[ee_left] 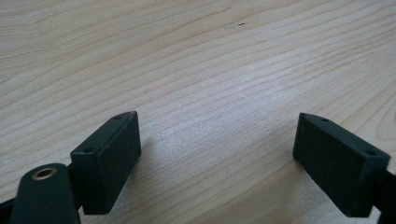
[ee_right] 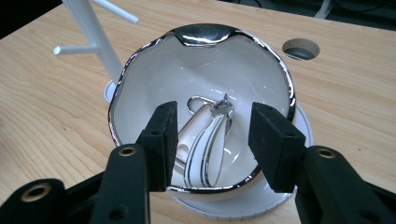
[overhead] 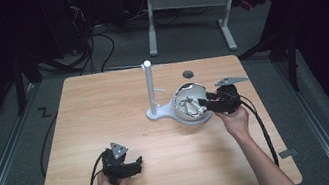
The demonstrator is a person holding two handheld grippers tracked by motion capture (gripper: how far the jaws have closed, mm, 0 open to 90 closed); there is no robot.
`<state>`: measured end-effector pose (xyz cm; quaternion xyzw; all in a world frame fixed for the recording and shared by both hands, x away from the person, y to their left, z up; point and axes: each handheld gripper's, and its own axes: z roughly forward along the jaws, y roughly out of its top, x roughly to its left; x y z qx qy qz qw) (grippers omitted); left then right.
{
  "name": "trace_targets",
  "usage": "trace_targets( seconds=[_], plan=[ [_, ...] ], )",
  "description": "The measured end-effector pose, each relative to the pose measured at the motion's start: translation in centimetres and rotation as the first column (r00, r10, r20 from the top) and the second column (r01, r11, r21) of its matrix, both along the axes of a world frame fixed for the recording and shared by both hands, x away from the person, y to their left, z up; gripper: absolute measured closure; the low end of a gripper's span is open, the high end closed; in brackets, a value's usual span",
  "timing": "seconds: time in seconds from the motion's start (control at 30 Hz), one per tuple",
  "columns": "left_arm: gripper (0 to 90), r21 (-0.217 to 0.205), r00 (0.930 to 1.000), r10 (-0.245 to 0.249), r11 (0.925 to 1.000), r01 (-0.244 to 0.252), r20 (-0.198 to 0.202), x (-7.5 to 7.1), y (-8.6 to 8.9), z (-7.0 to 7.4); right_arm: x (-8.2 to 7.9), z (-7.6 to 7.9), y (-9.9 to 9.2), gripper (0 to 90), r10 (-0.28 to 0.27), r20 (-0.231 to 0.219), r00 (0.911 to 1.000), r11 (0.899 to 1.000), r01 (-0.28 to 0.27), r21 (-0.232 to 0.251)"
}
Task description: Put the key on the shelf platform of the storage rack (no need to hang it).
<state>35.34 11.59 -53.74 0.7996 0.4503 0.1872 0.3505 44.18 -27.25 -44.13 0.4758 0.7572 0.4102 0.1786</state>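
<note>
A white bowl (overhead: pixel 185 100) (ee_right: pixel 154 79) with a silver scalloped rim sits on the round white dish of a stand (overhead: pixel 151 92). Inside the bowl lie thin silver and white loops (ee_right: pixel 208 140), hooked together at one end. My right gripper (overhead: pixel 203 104) (ee_right: pixel 212 144) hovers over the bowl's near side, open, with a jaw on each side of the loops and not touching them. Near the table's front left, my left gripper (overhead: pixel 136 164) (ee_left: pixel 215 154) stands open just above bare wood with nothing between its jaws.
The stand's white post (ee_right: pixel 95 42) with thin side pegs rises just left of the bowl. A round cable hole (overhead: pixel 188 74) (ee_right: pixel 300 48) lies behind the bowl. The wooden table (overhead: pixel 106 117) has bare room on its left half and along the front.
</note>
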Motion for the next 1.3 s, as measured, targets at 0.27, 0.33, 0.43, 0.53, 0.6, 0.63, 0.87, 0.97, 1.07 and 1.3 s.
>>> trace_targets(
  seconds=[0.27, 0.33, 0.43, 0.53, 0.6, 0.63, 0.87, 0.97, 1.07, 1.3],
  plan=[
    [15.4, 0.000, 1.0000, 0.000, 1.0000, 0.000, 0.000, 0.0, 0.0, 0.0, -0.8, 0.4, -1.2, 53.7, -0.029, 0.011, 0.9995, 0.999, 0.029, 0.026],
    [15.5, 0.000, 1.0000, 0.000, 1.0000, 0.000, 0.000, 0.0, 0.0, 0.0, -1.1, 0.4, -1.6, 53.6, -0.034, 0.005, 0.9994, 0.999, 0.034, 0.031],
    [15.4, 0.000, 1.0000, 0.000, 1.0000, 0.000, 0.000, 0.0, 0.0, 0.0, -1.4, 0.7, -2.0, 53.6, -0.042, 0.010, 0.9991, 0.999, 0.041, 0.025],
    [15.4, 0.000, 1.0000, 0.000, 1.0000, 0.000, 0.000, 0.0, 0.0, 0.0, -1.8, 1.0, -2.2, 53.7, -0.043, 0.018, 0.9989, 0.999, 0.042, 0.030],
    [15.4, 0.000, 1.0000, 0.000, 1.0000, 0.000, 0.000, 0.0, 0.0, 0.0, -1.9, 1.1, -2.4, 53.9, -0.044, 0.024, 0.9987, 0.999, 0.043, 0.032],
    [15.4, 0.000, 1.0000, 0.000, 1.0000, 0.000, 0.000, 0.0, 0.0, 0.0, -2.1, 1.1, -2.5, 53.9, -0.048, 0.025, 0.9985, 0.998, 0.047, 0.036],
    [15.4, 0.000, 1.0000, 0.000, 1.0000, 0.000, 0.000, 0.0, 0.0, 0.0, -2.9, 0.9, -3.7, 53.5, -0.069, 0.021, 0.9974, 0.996, 0.068, 0.050],
    [15.4, 0.000, 1.0000, 0.000, 1.0000, 0.000, 0.000, 0.0, 0.0, 0.0, -3.3, 1.3, -3.9, 53.3, -0.069, 0.034, 0.9970, 0.997, 0.067, 0.047],
    [15.4, 0.000, 1.0000, 0.000, 1.0000, 0.000, 0.000, 0.0, 0.0, 0.0, -3.7, 1.5, -4.1, 53.2, -0.069, 0.043, 0.9967, 0.997, 0.067, 0.049],
    [15.4, 0.000, 1.0000, 0.000, 1.0000, 0.000, 0.000, 0.0, 0.0, 0.0, -4.5, 1.2, -5.2, 53.3, -0.088, 0.048, 0.9950, 0.994, 0.084, 0.073]
  ],
)
